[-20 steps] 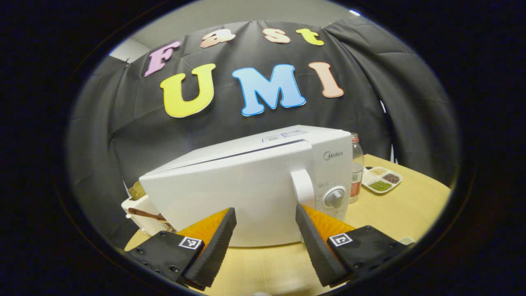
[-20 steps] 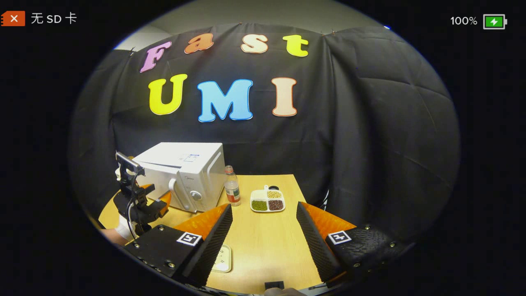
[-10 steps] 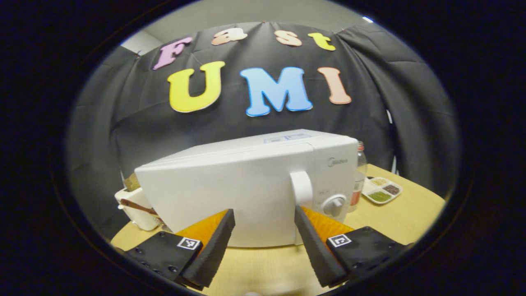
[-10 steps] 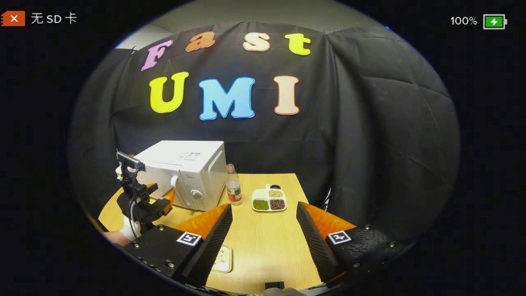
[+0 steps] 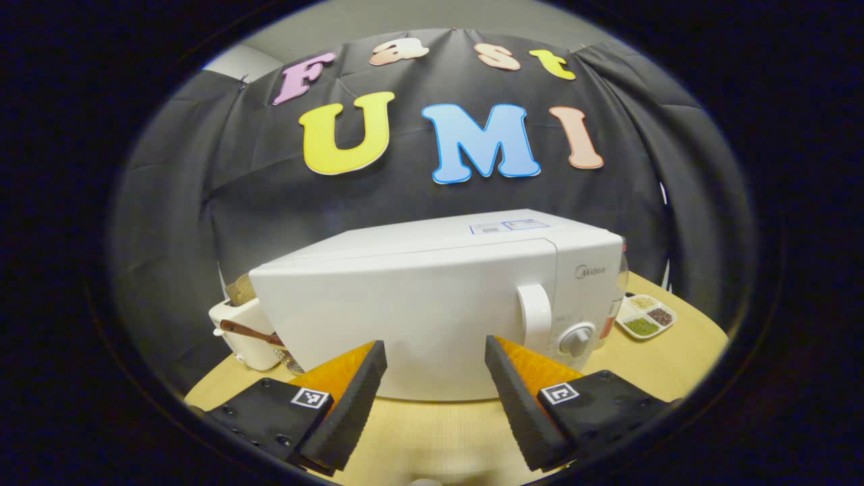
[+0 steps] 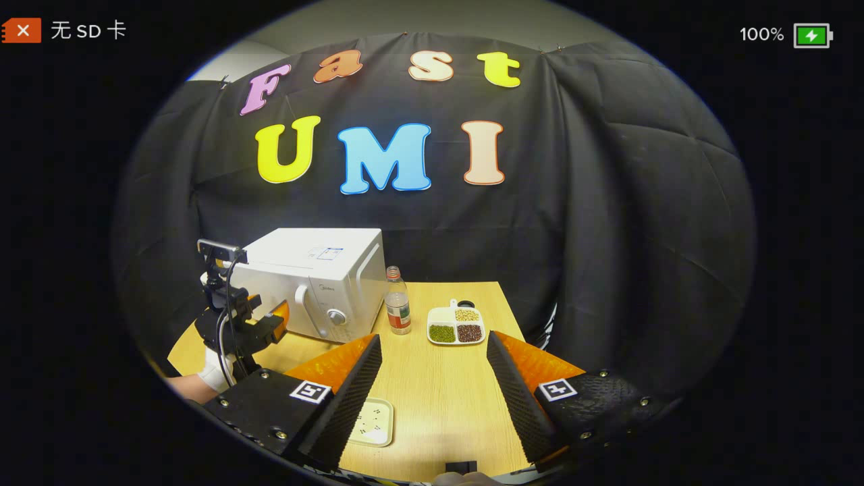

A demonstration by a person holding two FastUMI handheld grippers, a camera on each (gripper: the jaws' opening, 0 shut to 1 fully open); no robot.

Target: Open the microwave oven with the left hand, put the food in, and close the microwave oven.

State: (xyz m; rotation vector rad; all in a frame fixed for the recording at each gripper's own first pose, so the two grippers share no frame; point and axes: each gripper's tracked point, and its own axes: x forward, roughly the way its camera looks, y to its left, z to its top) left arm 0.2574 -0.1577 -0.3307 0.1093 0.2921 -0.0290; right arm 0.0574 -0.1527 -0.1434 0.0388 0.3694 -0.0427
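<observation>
Microwave oven [image 5: 432, 304] shut, left gripper [image 5: 432, 385] agape before door

In the right gripper view, a microwave [image 6: 317, 280] is set at the back left of the table [image 6: 439, 391], against the booth's cloth wall. Just to its right a bottle [image 6: 397, 310] is stood, and further right a divided dish [image 6: 457, 327] is placed. A small plate [image 6: 372, 422] is laid at the near edge of the table. The left gripper [image 6: 260, 324] is held in front of the microwave. In the left gripper view, a container [image 5: 244, 331] is seen to the left of the microwave [image 5: 432, 304], beside its far end.
</observation>
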